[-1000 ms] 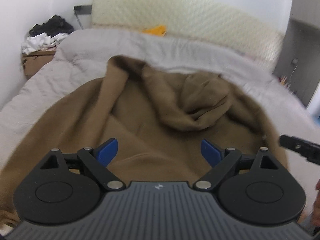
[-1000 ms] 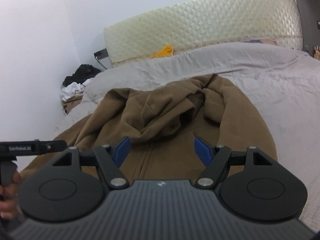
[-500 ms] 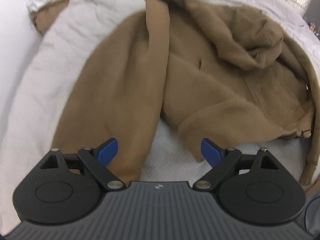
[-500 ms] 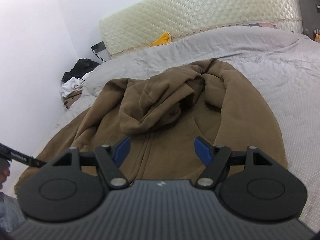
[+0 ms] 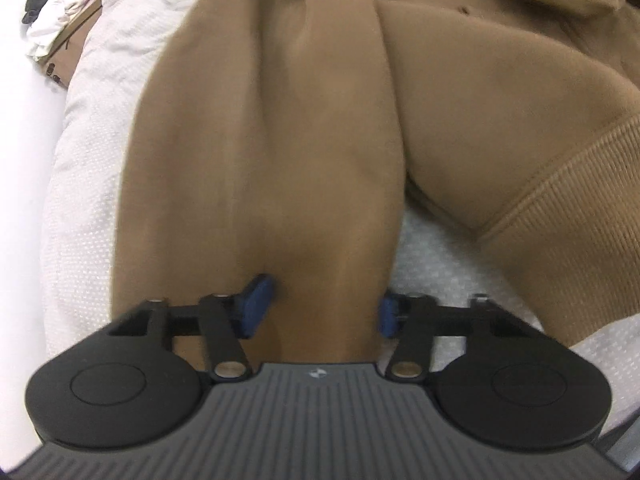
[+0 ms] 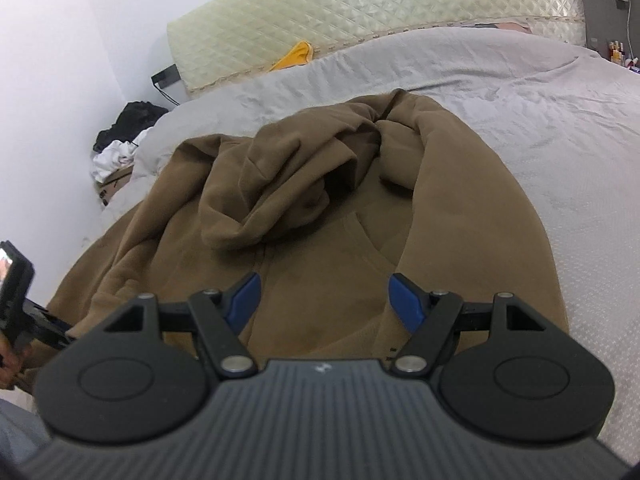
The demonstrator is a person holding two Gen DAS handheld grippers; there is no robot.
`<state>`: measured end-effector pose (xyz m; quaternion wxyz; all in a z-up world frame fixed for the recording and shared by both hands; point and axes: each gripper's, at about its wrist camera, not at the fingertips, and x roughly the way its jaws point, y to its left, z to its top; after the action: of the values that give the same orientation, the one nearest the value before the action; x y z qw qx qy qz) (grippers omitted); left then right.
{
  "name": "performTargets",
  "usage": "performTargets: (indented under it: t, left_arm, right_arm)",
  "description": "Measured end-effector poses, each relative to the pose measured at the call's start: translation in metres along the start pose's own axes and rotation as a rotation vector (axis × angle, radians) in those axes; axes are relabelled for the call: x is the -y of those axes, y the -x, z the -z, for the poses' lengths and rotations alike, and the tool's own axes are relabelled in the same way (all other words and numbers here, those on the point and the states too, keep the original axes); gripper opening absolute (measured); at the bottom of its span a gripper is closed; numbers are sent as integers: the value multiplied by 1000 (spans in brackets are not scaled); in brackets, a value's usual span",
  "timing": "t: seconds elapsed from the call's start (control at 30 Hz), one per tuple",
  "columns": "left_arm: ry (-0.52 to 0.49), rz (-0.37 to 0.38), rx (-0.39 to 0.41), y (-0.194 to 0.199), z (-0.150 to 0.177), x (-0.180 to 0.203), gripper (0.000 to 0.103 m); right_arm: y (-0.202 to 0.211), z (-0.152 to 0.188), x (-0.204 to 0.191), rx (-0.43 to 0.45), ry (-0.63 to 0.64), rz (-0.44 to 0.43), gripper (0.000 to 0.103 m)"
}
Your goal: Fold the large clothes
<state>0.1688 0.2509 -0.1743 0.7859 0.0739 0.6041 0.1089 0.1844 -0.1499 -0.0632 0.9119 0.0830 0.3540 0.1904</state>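
The brown hooded jacket [image 6: 320, 216] is lying on the grey bed cover [image 6: 540, 112], its long axis running from the hem near the cameras to the hood pointing at the quilted headboard [image 6: 360, 12]; the left gripper [image 5: 320, 308] is pointing steeply down at one sleeve [image 5: 276, 140], its jaws having just been closing, both blue pads pressing into the sleeve's cloth; the right gripper [image 6: 324, 300] is hovering over the hem with jaws standing apart, nothing between them.
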Motion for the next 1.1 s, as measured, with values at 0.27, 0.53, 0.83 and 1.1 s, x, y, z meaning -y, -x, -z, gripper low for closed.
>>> performTargets:
  t: [0.27, 0.53, 0.83, 1.1]
  left_arm:
    - [120, -35, 178, 71, -13, -69, 7]
    - [390, -234, 395, 128, -80, -226, 7]
    - [625, -321, 374, 43, -194, -354, 7]
    - [733, -320, 233, -107, -244, -399, 7]
  right_arm:
    - [-14, -4, 3, -11, -14, 47, 72]
    - [-24, -15, -2, 67, 16, 100, 72]
    - [-51, -36, -11, 167, 69, 150, 72]
    - [-96, -43, -6, 108, 26, 161, 72]
